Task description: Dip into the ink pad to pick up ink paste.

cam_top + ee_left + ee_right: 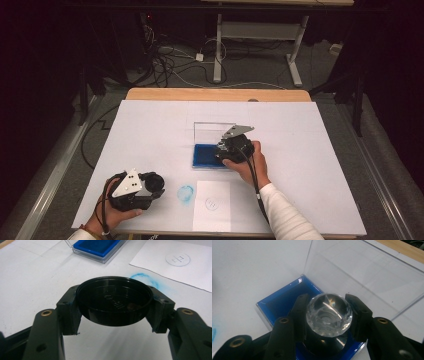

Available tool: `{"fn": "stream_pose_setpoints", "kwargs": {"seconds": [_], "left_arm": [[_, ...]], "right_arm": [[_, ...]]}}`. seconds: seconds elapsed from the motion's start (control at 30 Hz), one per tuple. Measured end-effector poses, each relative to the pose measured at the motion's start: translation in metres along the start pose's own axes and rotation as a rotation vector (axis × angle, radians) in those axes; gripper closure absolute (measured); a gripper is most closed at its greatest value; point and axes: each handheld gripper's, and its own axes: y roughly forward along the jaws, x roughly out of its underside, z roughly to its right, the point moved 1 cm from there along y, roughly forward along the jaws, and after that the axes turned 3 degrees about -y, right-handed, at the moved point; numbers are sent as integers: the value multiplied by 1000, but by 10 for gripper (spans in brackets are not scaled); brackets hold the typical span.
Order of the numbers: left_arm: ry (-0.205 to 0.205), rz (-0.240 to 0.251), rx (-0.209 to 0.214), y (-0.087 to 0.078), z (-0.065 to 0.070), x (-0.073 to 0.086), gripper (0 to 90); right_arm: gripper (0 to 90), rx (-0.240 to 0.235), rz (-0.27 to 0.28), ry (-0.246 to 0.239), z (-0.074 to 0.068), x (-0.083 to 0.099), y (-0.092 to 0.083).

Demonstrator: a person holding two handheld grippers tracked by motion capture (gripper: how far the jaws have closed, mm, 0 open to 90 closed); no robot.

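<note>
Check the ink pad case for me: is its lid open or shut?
Open. The clear lid stands up behind the blue ink pad, leaving it bare, and the right gripper holds the stamp over it.

We hold the left gripper [136, 189] low at the near left, hand underneath, its jaws clamped on a load. Our right gripper [234, 148] sits farther forward, forearm angled in from the lower right, wrist tipped downward, its jaws likewise closed on a load.

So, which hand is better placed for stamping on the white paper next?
The right. Its gripper already holds the clear-topped stamp over the blue ink pad, just behind the paper. The left gripper is occupied, clamping the black cap.
</note>
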Motion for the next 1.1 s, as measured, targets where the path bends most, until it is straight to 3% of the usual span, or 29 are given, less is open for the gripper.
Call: {"fn": "stream_pose_setpoints", "kwargs": {"seconds": [0.43,0.5,0.57,0.73,0.83,1.0,1.1], "left_arm": [[-4,3,-5,-1,-1,1,362],[-9,0,-4,0,-2,1,362],[-7,-1,-4,0,-2,1,362],[-4,-2,-4,0,-1,0,362],[-2,-3,-3,0,0,0,362],[-1,-1,-5,-1,1,0,362],[-1,-1,-4,-1,1,1,362]], "right_arm": [[570,19,24,21,-1,2,-5],[570,13,27,26,-1,1,-8],[570,7,-3,22,-1,3,-4],[569,-6,20,61,0,6,-2],[569,11,17,43,-3,7,-2],[569,-9,38,78,1,10,-1],[569,-10,42,75,0,11,-1]]}}
